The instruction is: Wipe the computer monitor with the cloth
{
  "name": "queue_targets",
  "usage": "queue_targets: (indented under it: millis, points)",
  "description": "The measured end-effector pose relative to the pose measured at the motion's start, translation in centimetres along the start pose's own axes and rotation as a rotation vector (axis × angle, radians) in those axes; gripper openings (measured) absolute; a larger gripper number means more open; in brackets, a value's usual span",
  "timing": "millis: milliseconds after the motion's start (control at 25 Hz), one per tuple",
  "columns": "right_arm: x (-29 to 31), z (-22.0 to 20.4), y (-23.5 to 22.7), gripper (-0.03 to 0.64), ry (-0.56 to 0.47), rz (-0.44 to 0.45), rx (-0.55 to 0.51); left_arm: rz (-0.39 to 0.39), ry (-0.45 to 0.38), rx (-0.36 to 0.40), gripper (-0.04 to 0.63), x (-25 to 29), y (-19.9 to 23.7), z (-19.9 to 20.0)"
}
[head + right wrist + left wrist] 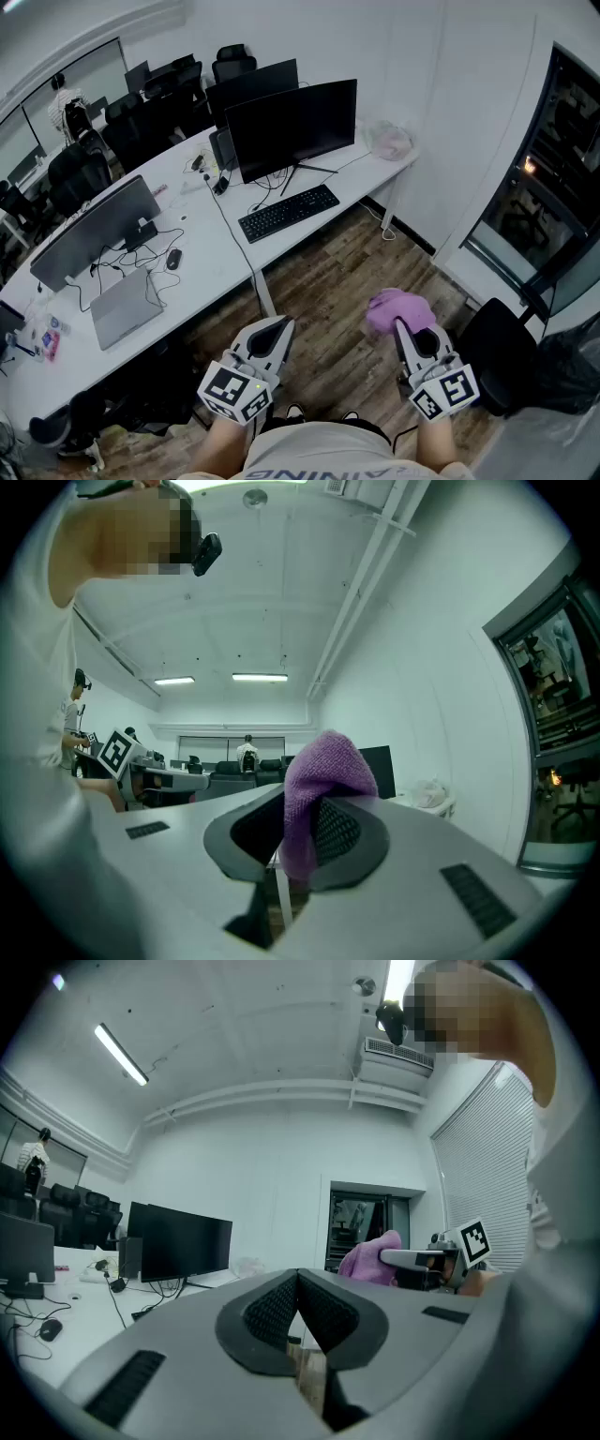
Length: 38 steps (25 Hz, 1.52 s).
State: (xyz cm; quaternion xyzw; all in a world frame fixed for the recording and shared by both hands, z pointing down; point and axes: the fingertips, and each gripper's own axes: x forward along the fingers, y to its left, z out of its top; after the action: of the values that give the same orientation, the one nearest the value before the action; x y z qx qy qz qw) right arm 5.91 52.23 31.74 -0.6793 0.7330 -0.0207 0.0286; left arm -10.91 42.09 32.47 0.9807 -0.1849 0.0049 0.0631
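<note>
A black curved computer monitor [292,127] stands on the white desk [225,258] ahead, with a black keyboard [287,213] in front of it. My right gripper [401,327] is shut on a purple cloth [397,308], held low over the wooden floor, well short of the desk. In the right gripper view the purple cloth [319,789] is pinched between the jaws and bulges above them. My left gripper [280,327] is shut with nothing in it, beside the right one. The left gripper view shows the monitor [178,1240] far off and the cloth [367,1261] to the right.
A second monitor [94,231], a laptop [127,306], a mouse [173,259] and cables lie on the desk's left part. Black office chairs [80,169] stand behind. A black stool [502,352] is at the right, near a dark window [553,178].
</note>
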Motion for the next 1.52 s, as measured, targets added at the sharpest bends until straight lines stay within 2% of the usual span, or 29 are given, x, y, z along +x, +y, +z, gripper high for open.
queue_targets:
  millis: [800, 1160, 1520]
  points:
    - [1.1, -0.4, 1.0, 0.063, 0.0, 0.003, 0.003, 0.006, -0.006, -0.019, 0.005, -0.8, 1.5, -0.4]
    - [5.0, -0.9, 4.6, 0.063, 0.01, 0.013, 0.003, 0.026, -0.015, -0.01, 0.005, -4.0, 5.8, -0.5]
    - [8.8, -1.8, 6.9, 0.063, 0.049, 0.046, -0.013, 0.069, -0.022, -0.047, 0.005, -5.9, 10.0, -1.2]
